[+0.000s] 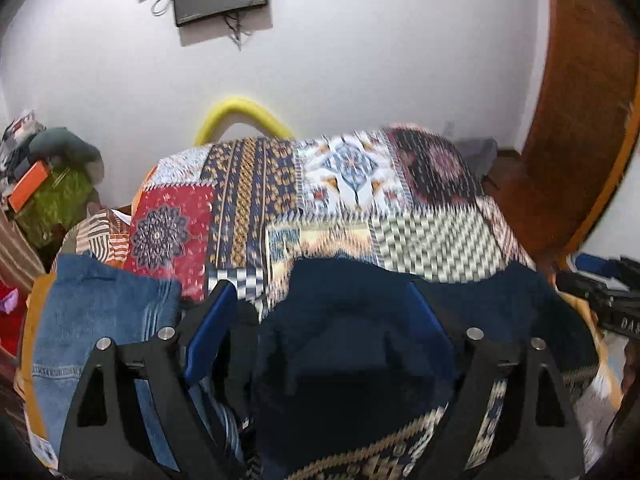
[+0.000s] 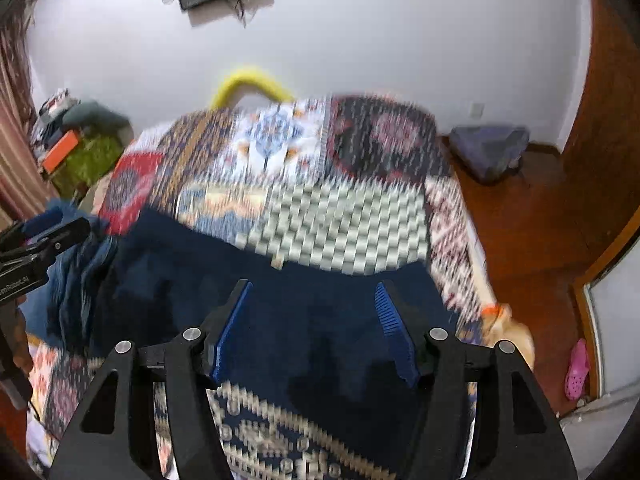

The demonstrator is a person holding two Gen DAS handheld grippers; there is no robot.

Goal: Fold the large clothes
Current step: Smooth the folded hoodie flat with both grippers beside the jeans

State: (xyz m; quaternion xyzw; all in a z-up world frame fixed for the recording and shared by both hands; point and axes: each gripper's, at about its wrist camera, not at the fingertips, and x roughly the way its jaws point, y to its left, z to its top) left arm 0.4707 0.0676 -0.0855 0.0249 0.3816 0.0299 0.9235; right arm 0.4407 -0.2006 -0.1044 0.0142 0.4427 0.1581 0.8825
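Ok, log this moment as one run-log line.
stage: pre-grasp | left gripper: open | right gripper: open | navy garment: spread on patchwork bedspread | jeans: beside it

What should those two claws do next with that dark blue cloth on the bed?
Probably lower and close on the dark navy garment. Both the left gripper and right gripper are open above it, holding nothing, and it lies spread on the patchwork bedspread, so neither can fold it until they grip an edge.
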